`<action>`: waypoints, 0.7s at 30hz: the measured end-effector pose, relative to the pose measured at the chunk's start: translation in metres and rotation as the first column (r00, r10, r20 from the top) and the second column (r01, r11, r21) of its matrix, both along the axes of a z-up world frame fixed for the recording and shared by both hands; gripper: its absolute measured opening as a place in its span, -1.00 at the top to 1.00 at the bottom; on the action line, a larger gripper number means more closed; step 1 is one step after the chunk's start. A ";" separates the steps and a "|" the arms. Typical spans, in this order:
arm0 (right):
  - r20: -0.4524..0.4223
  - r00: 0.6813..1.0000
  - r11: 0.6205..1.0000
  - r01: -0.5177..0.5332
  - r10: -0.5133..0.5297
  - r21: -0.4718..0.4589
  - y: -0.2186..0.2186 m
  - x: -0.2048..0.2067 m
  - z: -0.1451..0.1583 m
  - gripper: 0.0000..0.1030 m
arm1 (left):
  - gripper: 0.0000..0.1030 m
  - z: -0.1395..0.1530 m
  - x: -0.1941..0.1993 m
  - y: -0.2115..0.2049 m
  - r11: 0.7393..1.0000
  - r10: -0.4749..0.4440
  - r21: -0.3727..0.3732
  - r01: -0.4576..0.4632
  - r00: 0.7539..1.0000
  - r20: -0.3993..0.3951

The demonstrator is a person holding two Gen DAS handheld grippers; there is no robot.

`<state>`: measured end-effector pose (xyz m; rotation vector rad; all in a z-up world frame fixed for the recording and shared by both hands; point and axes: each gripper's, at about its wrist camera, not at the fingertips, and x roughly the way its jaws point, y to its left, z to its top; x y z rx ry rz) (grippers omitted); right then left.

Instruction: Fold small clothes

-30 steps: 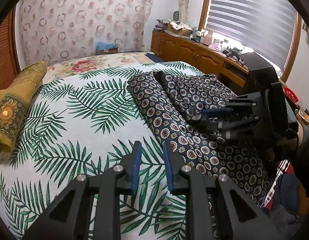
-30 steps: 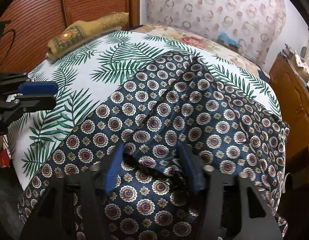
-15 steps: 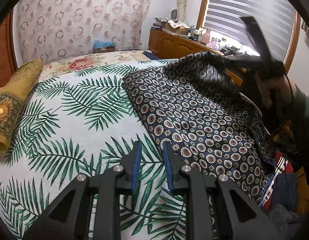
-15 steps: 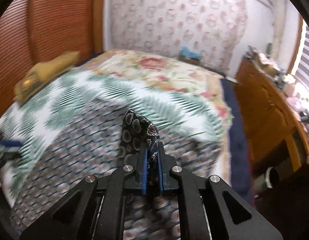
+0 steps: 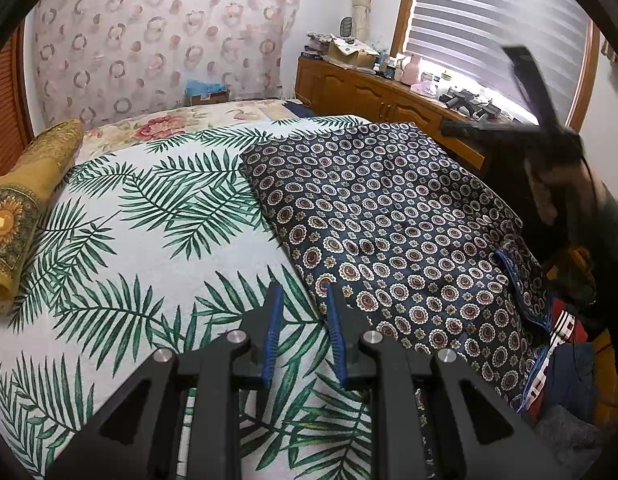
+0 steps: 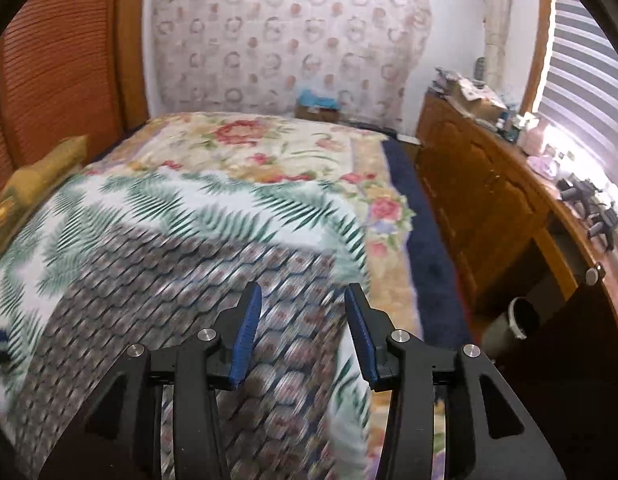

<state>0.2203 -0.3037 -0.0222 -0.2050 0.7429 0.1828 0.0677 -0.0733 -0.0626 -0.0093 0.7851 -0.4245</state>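
Jaws of the left gripper (image 5: 301,328) stand narrowly apart, empty, over the near bed (image 5: 141,240). Beyond, the garment (image 5: 389,232) now lies spread flat on the bed's right. The right gripper (image 6: 303,332), half a second ago pinching a fold, has let go and gapes wide, so folding can begin.

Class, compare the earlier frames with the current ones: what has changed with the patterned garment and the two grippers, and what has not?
The right gripper pinched a fold of the navy medallion-print garment, lifted it and flung it open, then let go; its jaws are now apart and empty. The garment went from folded over to spread flat on the palm-leaf bedspread. The left gripper stayed open and empty over the bedspread; the gold bolster pillow did not move.
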 end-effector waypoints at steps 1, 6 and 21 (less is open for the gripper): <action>-0.010 1.000 1.000 -0.020 0.020 0.000 0.003 -0.014 -0.003 0.15 | 0.62 0.000 0.000 -0.001 1.000 -0.003 0.000 0.003 1.000 0.000; -0.074 0.994 0.996 -0.083 0.085 0.029 0.015 -0.062 -0.022 0.00 | 0.62 -0.001 -0.001 -0.008 1.000 -0.024 0.000 0.024 1.000 -0.002; -0.300 0.931 0.978 -0.208 0.207 0.030 0.026 -0.110 -0.059 0.09 | 0.62 -0.006 -0.005 -0.025 0.997 -0.069 0.014 0.070 0.997 -0.022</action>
